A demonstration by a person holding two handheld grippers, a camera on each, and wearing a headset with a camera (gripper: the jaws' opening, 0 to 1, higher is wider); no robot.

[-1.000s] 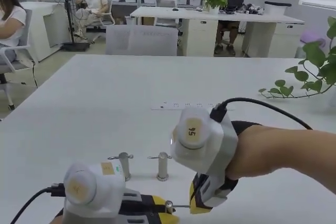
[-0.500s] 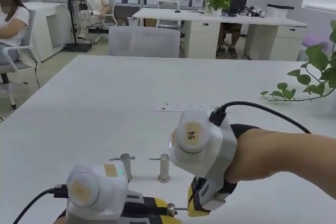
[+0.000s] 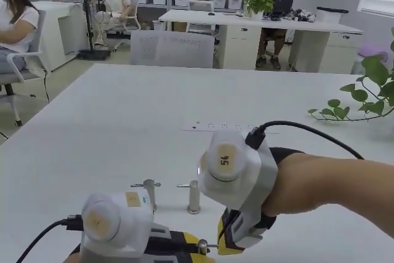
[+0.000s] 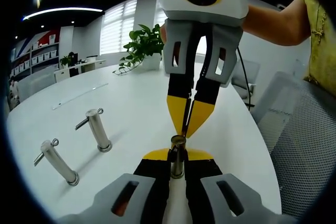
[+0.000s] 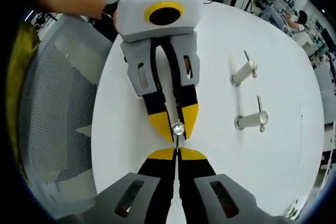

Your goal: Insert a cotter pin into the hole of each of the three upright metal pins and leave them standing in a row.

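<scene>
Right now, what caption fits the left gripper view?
Left gripper grips the third metal pin while the right gripper lines up its cotter pin.

The right gripper (image 3: 223,246) has a white rounded housing, a round pale-yellow label (image 3: 225,161) marked 56, a black cable (image 3: 308,130) and black jaws with yellow tips. The left gripper (image 3: 201,253) looks alike, with its own black lead (image 3: 37,238). The clothing (image 4: 320,40) is yellow.

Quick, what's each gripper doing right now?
Left gripper: shut on an upright metal pin.
Right gripper: shut on a cotter pin.
</scene>
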